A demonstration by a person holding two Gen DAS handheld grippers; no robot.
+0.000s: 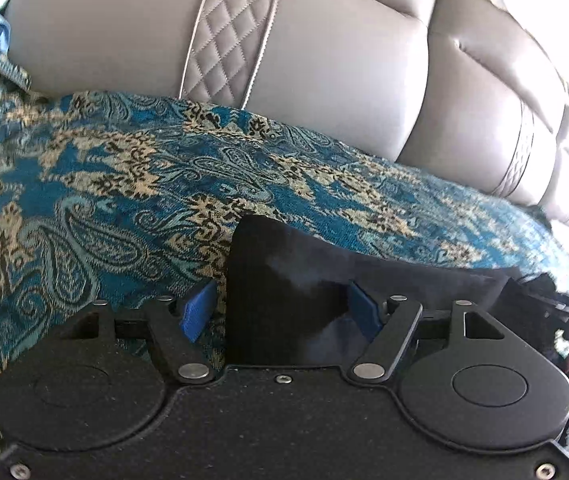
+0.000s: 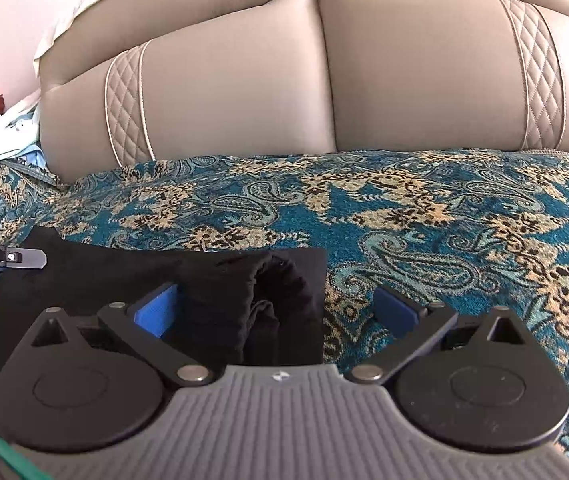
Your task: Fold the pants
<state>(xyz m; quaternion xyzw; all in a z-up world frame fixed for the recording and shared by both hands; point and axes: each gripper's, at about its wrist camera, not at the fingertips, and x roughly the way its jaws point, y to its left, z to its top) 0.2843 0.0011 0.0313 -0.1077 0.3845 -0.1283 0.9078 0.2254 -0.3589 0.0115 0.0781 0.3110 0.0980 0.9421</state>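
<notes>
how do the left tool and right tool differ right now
The left tool has a dark pebbled body; the right tool has a grey ribbed one. The black pants fill most of the gap between the left tool's pads, but only the left part of the right tool's gap. Both stand open, with blue pads, over the paisley cover.

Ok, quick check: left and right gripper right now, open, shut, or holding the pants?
Left gripper: open, a corner of the black pants between its fingers, not pinched.
Right gripper: open, astride the pants' edge, gripping nothing.
</notes>
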